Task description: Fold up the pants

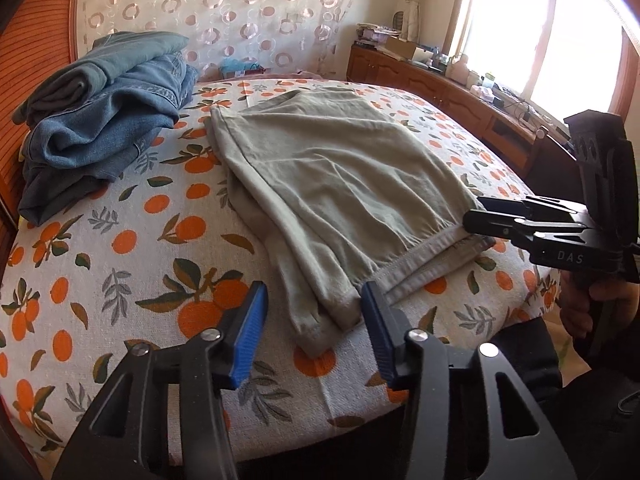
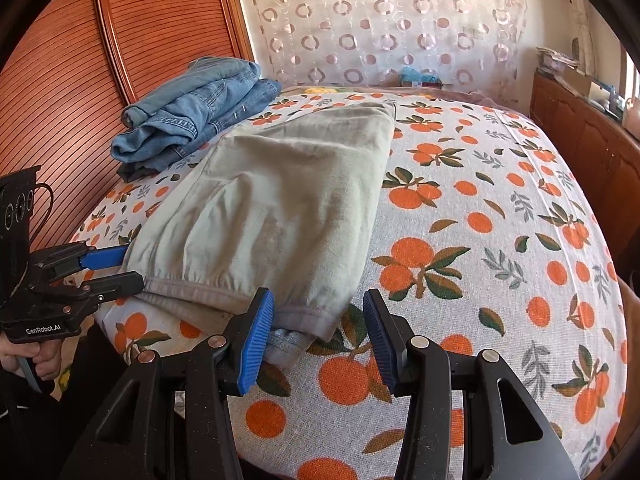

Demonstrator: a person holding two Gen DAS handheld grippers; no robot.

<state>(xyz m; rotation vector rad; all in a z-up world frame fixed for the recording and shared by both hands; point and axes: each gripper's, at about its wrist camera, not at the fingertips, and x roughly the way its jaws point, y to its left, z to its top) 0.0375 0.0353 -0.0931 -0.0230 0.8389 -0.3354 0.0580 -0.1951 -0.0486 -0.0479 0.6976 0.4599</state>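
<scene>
A pair of pale green pants (image 1: pixel 340 184) lies folded on the bed, waistband end toward me; it also shows in the right wrist view (image 2: pixel 280 208). My left gripper (image 1: pixel 316 308) is open, its blue pads either side of the pants' near left corner, just above the bedspread. My right gripper (image 2: pixel 320 316) is open around the near right corner of the waistband. In the left wrist view the right gripper (image 1: pixel 476 212) sits at the waistband's right end. In the right wrist view the left gripper (image 2: pixel 128 268) is at the left end.
A pile of folded blue jeans (image 1: pixel 108 120) lies at the far left of the bed (image 2: pixel 500 240), which has an orange-print cover. A wooden headboard (image 2: pixel 72 80) stands at the left, a wooden sideboard (image 1: pixel 440 88) with clutter under the window at the right.
</scene>
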